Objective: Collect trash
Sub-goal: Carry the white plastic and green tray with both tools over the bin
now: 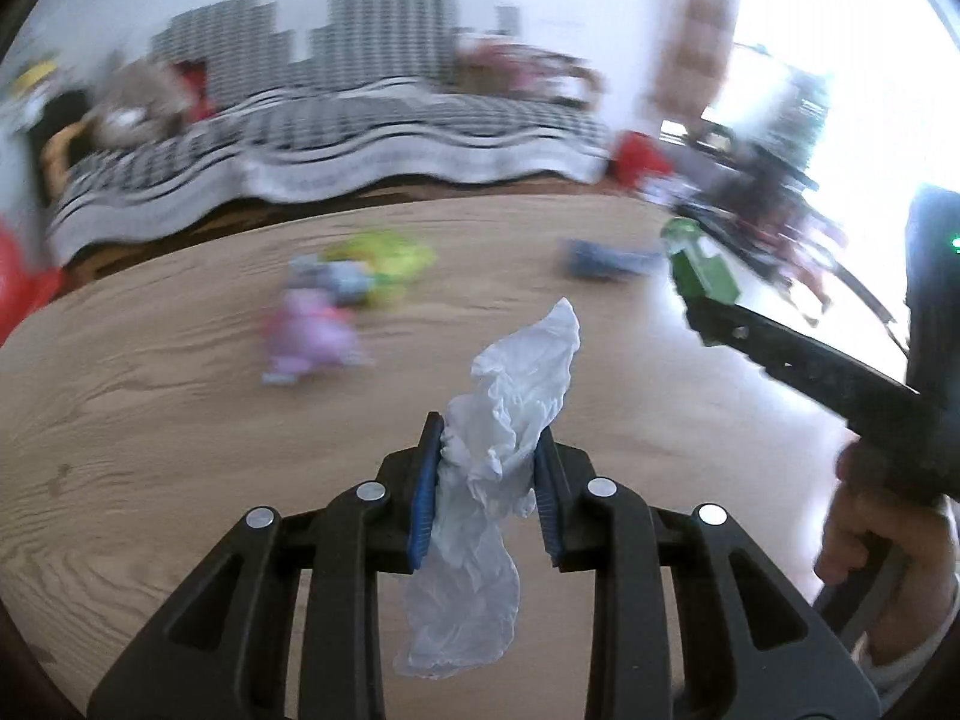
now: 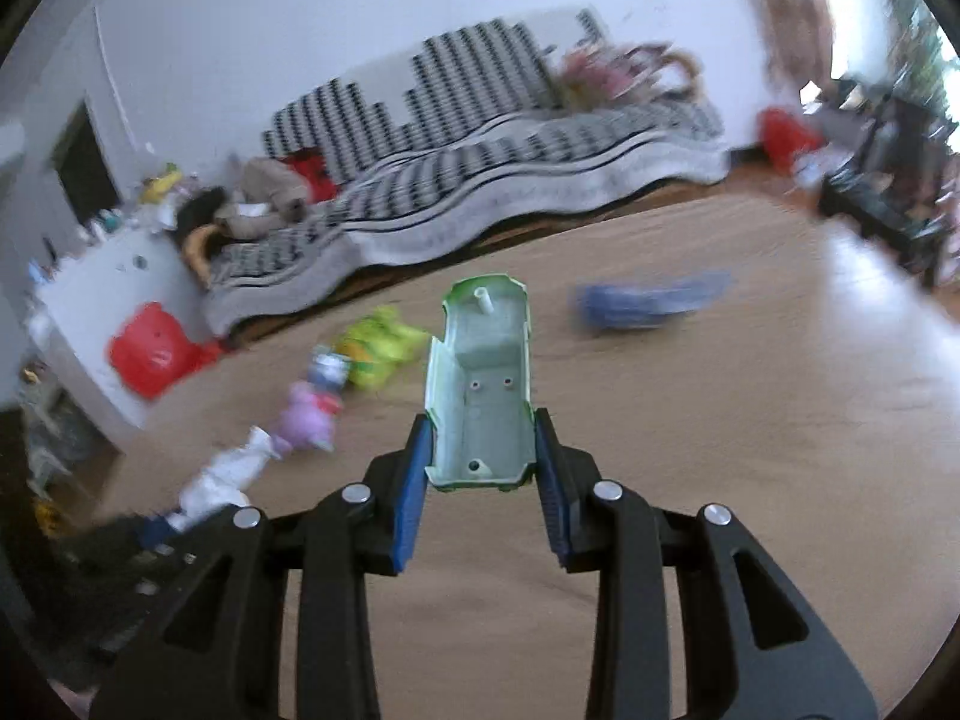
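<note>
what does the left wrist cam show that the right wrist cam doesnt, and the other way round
Only the left wrist view shows the person's hand on the right gripper's handle, and the white plastic bag close up, pinched in the left gripper.

Only the right wrist view shows the hollow inside of the green plastic shell clamped in the right gripper, plus a white cabinet at left.

Both show the wooden floor, the striped sofa, and the blurred purple toy, yellow-green toy and blue item on the floor.
</note>
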